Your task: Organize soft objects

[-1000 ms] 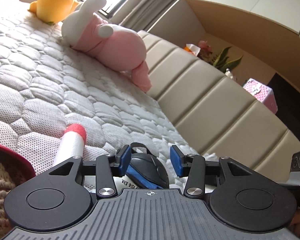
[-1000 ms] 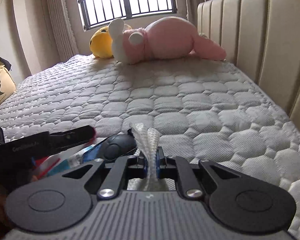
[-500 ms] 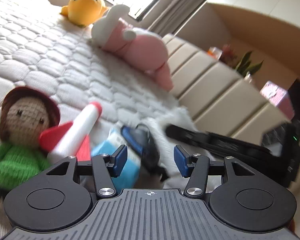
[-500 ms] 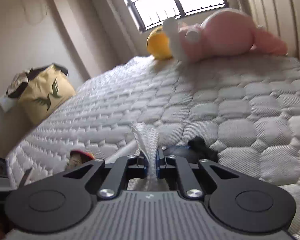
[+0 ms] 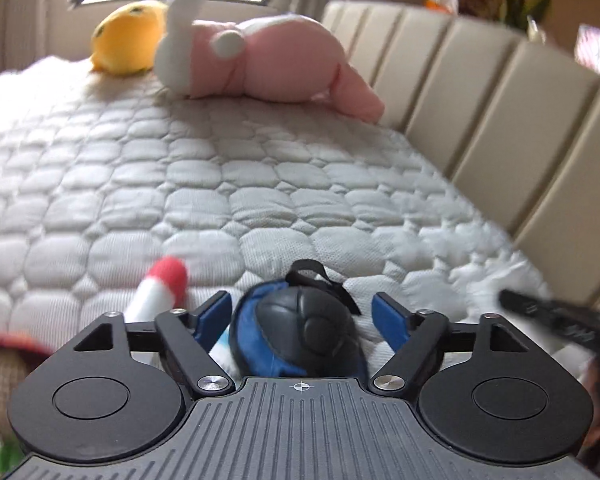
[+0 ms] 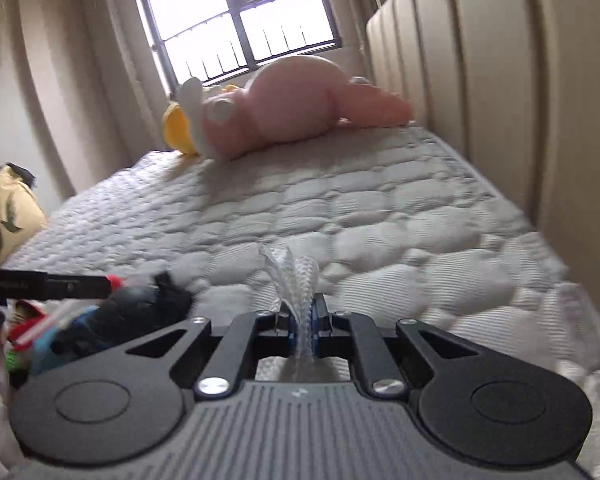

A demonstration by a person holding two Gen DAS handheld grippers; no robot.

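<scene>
The left tool (image 5: 302, 312), swung back over the mouse (image 5: 306, 330), gapes ready to grab, while the right tool (image 6: 302, 320) stays clenched on mesh (image 6: 296, 280).

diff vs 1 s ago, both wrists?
The left gripper pulled back and up half a second ago, then came back down, open around the blue-and-black toy without closing. The right gripper tilted upward and stays shut on the white mesh fabric. The pink plush rabbit, yellow plush and red-tipped white toy have not moved.
</scene>
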